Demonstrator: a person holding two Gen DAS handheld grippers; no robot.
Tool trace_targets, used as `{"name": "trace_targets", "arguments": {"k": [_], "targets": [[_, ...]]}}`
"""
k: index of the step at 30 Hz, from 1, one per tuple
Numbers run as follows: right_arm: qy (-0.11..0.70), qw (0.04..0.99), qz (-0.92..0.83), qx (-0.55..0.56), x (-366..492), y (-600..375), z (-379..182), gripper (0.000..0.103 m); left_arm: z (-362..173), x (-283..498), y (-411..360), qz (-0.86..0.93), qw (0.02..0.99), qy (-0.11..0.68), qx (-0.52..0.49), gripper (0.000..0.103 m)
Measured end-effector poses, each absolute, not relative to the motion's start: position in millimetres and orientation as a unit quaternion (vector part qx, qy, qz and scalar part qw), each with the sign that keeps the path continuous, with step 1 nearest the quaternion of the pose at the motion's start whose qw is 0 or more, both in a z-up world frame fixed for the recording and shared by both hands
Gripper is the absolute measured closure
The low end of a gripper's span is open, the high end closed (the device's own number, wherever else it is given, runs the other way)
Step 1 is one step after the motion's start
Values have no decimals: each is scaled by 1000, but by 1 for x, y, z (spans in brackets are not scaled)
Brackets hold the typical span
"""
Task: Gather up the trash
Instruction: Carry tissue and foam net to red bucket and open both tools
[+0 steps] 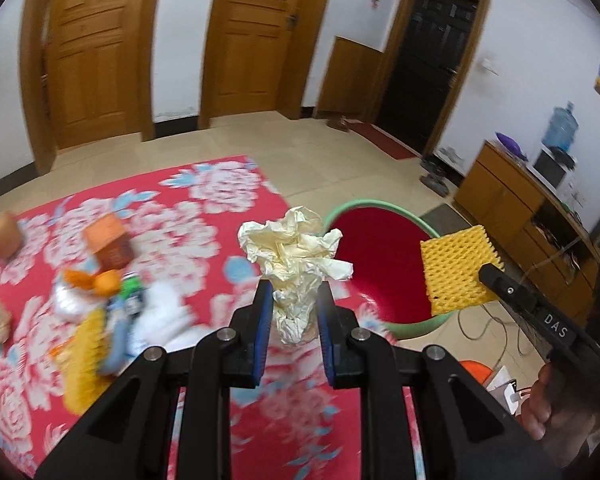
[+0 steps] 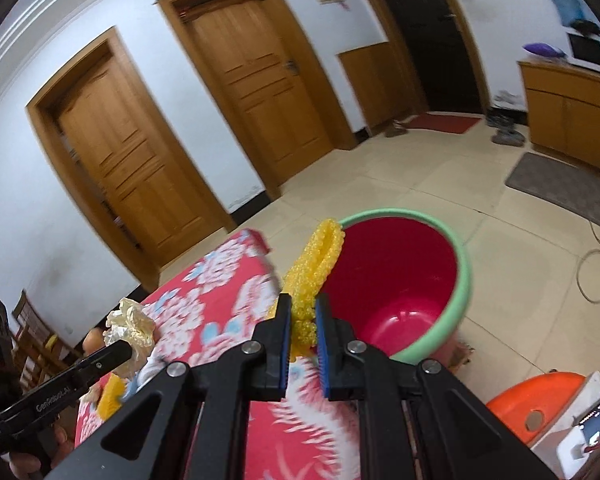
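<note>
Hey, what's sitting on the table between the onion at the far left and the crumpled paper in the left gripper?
In the left wrist view, between the onion and the crumpled paper: an orange carton and blurred mixed trash.

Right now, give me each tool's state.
Left tool: closed on the crumpled paper.
Right tool: closed on the yellow foam net.

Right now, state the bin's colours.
The bin is red inside with a pale green rim; the right wrist view shows it best.
</note>
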State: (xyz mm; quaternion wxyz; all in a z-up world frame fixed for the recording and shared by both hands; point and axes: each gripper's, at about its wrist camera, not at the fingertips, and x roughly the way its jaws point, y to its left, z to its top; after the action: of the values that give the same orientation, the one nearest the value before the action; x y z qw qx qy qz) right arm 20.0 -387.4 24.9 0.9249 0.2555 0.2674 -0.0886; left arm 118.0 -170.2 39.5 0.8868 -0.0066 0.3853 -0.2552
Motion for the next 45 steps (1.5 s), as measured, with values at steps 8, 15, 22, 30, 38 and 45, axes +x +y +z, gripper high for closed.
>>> {"name": "trace_targets", "arguments": {"k": [8,15,22,30,38,45], "targets": [[267,905,-139,302,19,-433,4,90,26,130,-235,-294,869,397,30,82],[282,877,-170,351,22,-465,-26,90,9,140,-284,-326,849,413,49,82],[284,860,-175,386,26,-481,-41,90,-13,157,-321,-341,835,429,57,82],[282,865,-168,379,49,-483,-38,90,-42,180,-339,-322,828,453,76,82],[312,857,-172,372,74,-486,-52,86,-58,188,-339,-300,823,475,85,66],[315,848,-171,390,74,-495,-56,71,-48,186,-325,-278,834,471,76,43]]}}
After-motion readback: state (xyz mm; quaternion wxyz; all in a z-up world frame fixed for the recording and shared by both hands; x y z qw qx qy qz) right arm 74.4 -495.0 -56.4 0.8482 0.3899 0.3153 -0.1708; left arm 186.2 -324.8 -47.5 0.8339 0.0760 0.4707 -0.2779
